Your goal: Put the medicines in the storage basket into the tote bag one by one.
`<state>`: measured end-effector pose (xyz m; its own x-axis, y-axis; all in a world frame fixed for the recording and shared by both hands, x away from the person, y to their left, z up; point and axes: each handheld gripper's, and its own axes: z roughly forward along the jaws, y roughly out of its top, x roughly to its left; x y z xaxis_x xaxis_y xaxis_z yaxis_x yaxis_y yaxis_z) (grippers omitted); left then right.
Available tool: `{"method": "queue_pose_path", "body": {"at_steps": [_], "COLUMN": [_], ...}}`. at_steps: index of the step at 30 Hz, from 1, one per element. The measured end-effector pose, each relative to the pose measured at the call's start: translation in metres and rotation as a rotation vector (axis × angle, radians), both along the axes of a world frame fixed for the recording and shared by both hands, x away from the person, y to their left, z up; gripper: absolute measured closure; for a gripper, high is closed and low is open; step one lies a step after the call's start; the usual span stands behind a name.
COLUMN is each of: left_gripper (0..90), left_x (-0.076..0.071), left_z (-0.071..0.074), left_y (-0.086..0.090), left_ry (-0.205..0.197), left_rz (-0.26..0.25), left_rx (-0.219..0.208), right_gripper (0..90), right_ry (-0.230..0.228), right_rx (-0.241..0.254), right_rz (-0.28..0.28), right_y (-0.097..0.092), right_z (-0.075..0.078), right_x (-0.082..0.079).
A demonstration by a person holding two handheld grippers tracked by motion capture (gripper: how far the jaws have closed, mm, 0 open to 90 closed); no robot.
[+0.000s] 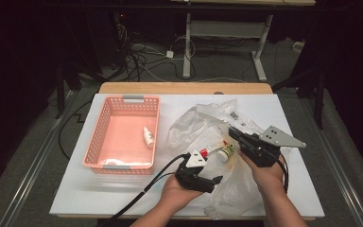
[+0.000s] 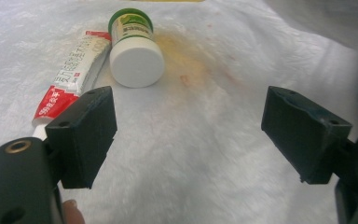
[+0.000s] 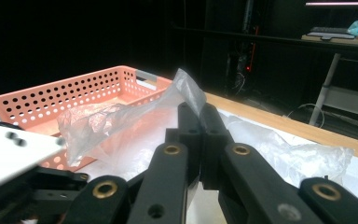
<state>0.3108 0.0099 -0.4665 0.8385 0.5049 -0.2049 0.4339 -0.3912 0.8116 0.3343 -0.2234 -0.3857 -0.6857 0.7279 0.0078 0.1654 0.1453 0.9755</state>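
The left gripper (image 2: 191,135) view gives the label detail: a red-and-white tube (image 2: 74,74) touching a green, white-capped jar (image 2: 135,53) at 11 o'clock of its wide, empty jaws. The right gripper (image 3: 199,122) pinches the crinkly clear bag (image 3: 121,121). The pink perforated basket (image 1: 99,137) sits at 9 o'clock on the table (image 1: 75,189).

you have one plastic bag (image 1: 203,127), one pink basket (image 1: 105,127), one tube (image 2: 74,70), two small bottles (image 2: 135,53).
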Motion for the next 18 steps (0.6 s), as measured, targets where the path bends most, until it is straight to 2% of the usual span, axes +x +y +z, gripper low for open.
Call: {"method": "queue_pose_path", "body": {"at_steps": [1, 5, 9, 13, 18], "left_gripper": [14.2, 12.6, 0.7, 0.0, 0.0], "left_x": [-0.002, -0.012, -0.019, -0.027, -0.033], "left_z": [0.002, 0.009, 0.014, 0.017, 0.022], "left_y": [0.002, 0.012, 0.02, 0.026, 0.039], "left_ry": [-0.003, -0.019, -0.017, -0.032, -0.048], "left_rz": [0.003, -0.008, -0.025, -0.024, -0.003], "left_rx": [0.001, -0.012, -0.001, 0.028, 0.022], "right_gripper": [90.0, 90.0, 90.0, 90.0, 90.0], "right_ry": [0.003, 0.007, 0.005, 0.005, 0.003], "right_rx": [0.0, 0.001, -0.002, -0.004, -0.004], "right_rz": [-0.001, -0.003, -0.004, -0.004, -0.005], "right_y": [0.0, 0.0, 0.0, 0.0, 0.0], "right_z": [0.0, 0.0, 0.0, -0.001, 0.0], "right_x": [0.0, 0.0, 0.0, 0.0, 0.0]}}
